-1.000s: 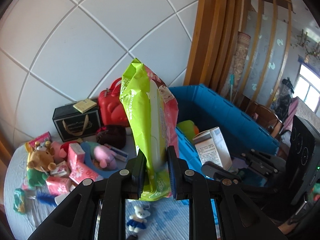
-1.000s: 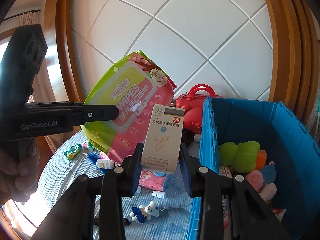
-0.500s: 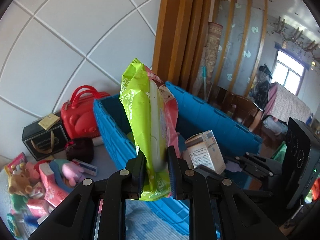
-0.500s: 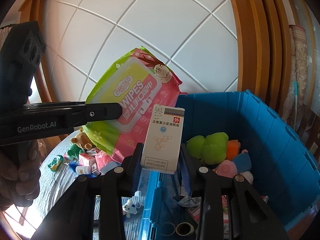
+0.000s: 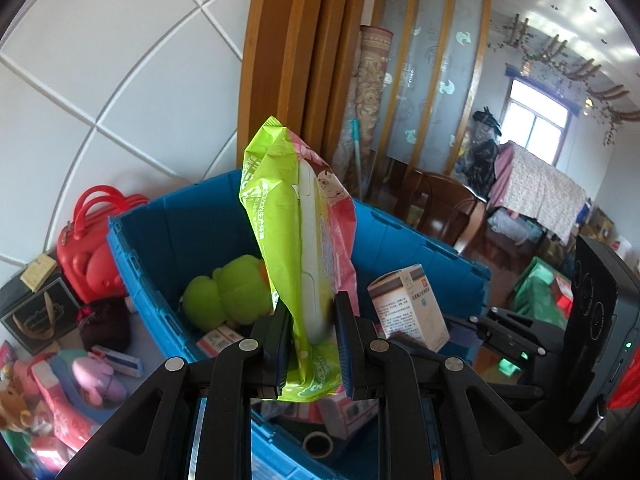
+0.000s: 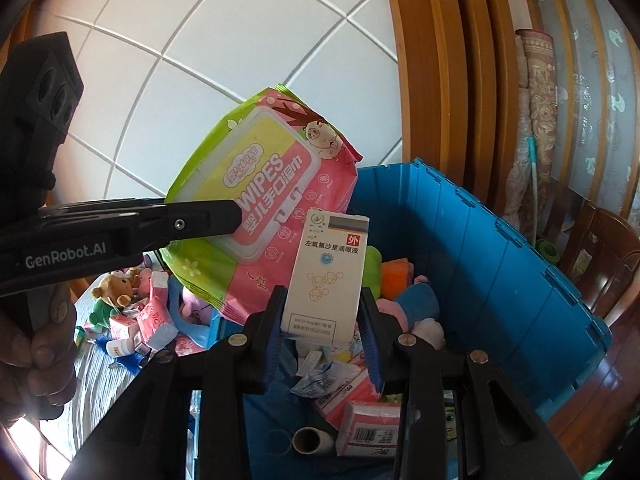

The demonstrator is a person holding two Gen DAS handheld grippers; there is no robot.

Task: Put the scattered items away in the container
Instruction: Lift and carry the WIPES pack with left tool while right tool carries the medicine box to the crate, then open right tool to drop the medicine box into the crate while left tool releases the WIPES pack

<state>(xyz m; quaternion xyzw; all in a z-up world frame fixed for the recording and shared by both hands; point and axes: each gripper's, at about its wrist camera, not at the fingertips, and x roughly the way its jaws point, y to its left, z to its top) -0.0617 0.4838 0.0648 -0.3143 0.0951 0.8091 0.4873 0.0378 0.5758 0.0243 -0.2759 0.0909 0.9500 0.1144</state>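
My left gripper (image 5: 312, 344) is shut on a green and pink wipes pack (image 5: 300, 248), held upright above the blue crate (image 5: 420, 248). The pack also shows in the right wrist view (image 6: 264, 208), with the left gripper's finger (image 6: 192, 220) across it. My right gripper (image 6: 320, 328) is shut on a white medicine box (image 6: 326, 272), held over the crate's (image 6: 500, 272) inside. The box also shows in the left wrist view (image 5: 408, 304). The crate holds a green plush (image 5: 228, 292), tissue packs (image 6: 360, 416) and a cardboard roll (image 6: 312, 440).
Left of the crate on the table lie a red bag (image 5: 88, 248), a black box (image 5: 32, 312), a dark pouch (image 5: 104, 324), plush toys (image 6: 116, 292) and pink tissue packs (image 6: 156, 320). A white tiled wall stands behind. Wooden chairs (image 5: 444, 208) stand to the right.
Both grippers have moved right with their loads, from beside the crate to over its inside. Both grips are unchanged.
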